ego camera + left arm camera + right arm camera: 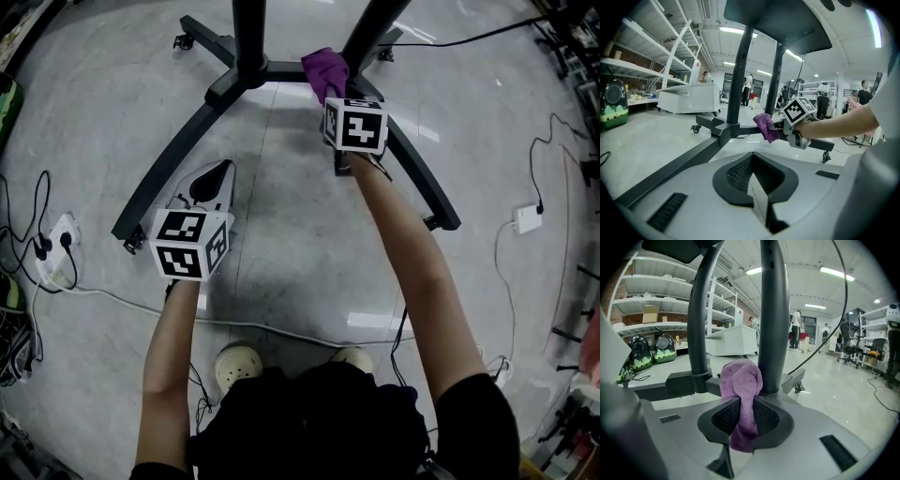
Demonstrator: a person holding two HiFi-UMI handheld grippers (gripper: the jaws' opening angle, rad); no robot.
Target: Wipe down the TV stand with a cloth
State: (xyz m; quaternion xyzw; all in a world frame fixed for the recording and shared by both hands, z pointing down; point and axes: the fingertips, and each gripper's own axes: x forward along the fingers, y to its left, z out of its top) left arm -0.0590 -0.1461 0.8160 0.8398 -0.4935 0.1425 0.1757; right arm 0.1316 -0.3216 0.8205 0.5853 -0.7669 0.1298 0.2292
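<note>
Cloth (741, 380), purple, is pinched between the jaws of the right gripper (742, 413), which are clamped on its middle. A tail hangs below them, and the bunched end bulges just ahead, against the foot of an upright of the TV stand (771, 324). The left gripper (757, 183) has its jaws pressed together with nothing between them. Ahead and to their left runs a dark stand leg (670, 171), rising to the hub (725, 130) farther off.
</note>
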